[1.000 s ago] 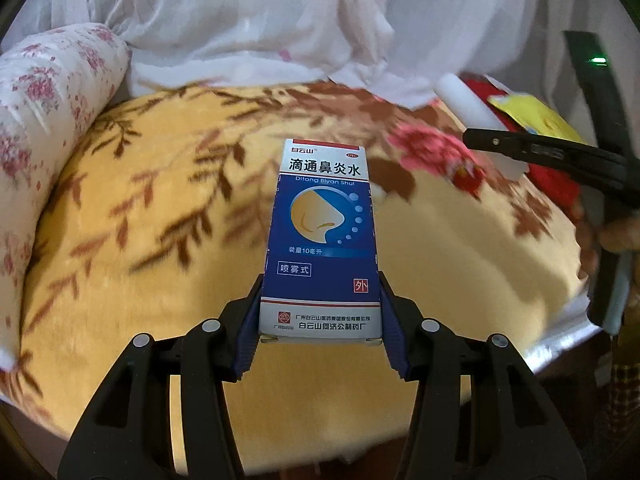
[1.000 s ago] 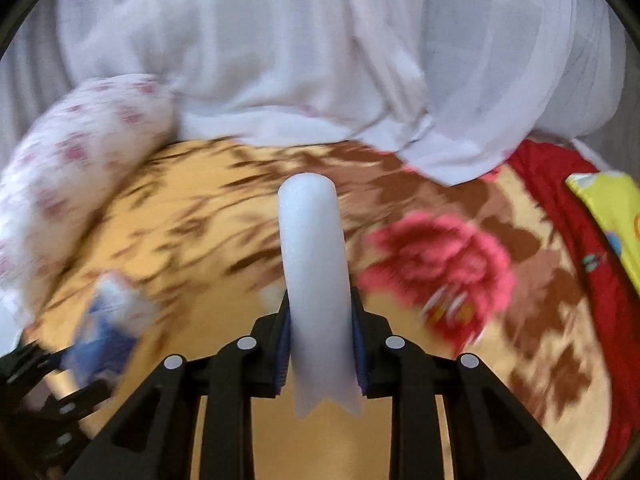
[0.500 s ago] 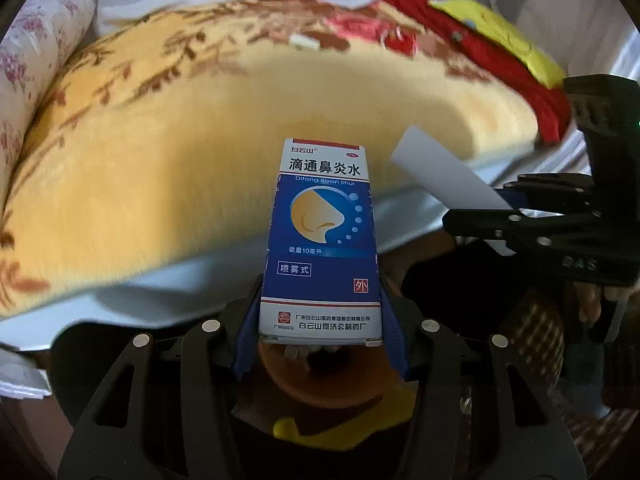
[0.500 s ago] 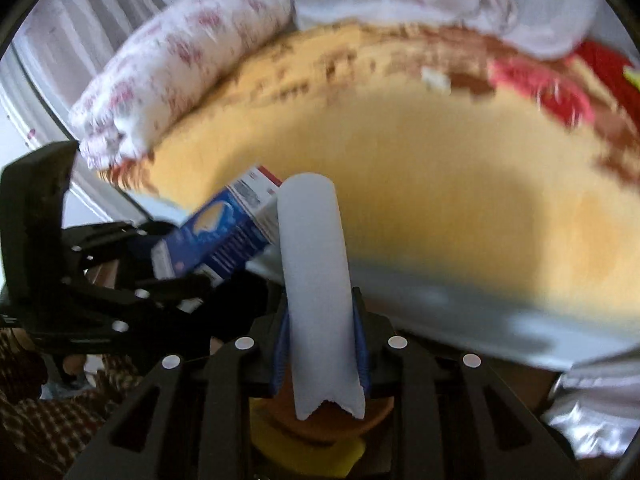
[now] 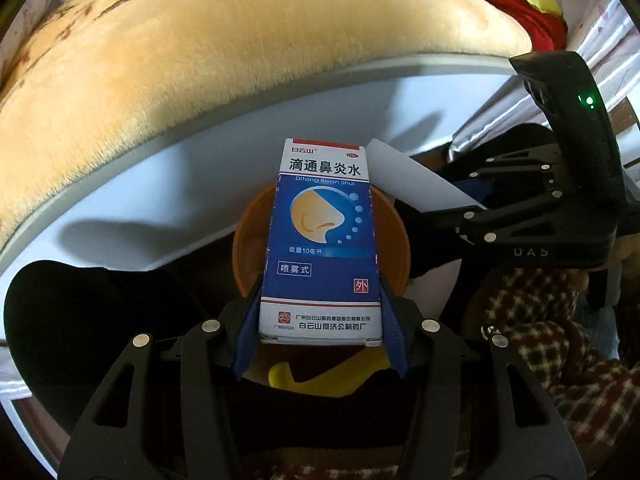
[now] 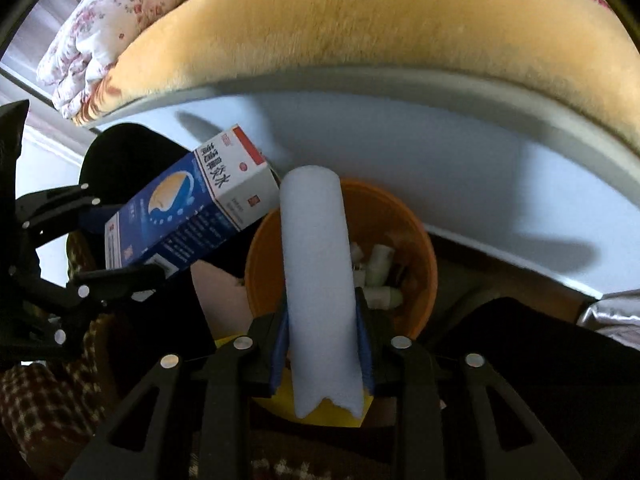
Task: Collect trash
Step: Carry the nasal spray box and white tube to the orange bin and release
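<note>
My left gripper (image 5: 320,328) is shut on a blue and white medicine box (image 5: 322,240), held upright over an orange bin (image 5: 244,248). The box also shows in the right wrist view (image 6: 188,208), with the left gripper (image 6: 120,240) at the left. My right gripper (image 6: 322,344) is shut on a white foam strip (image 6: 316,272) that reaches over the same orange bin (image 6: 416,248). The right gripper (image 5: 472,204) and its foam strip (image 5: 412,180) show at the right in the left wrist view. Small white trash pieces (image 6: 380,276) lie inside the bin.
The bed edge with a yellow floral blanket (image 5: 200,52) and white bed frame (image 6: 440,152) rises just behind the bin. A flowered pillow (image 6: 92,32) lies at the far left. A yellow object (image 5: 320,380) sits under the bin's near rim. Chequered fabric (image 5: 560,360) is at the lower right.
Both grippers have dropped from above the bed down past its edge and now hold the box and the foam strip over the orange bin, closer together.
</note>
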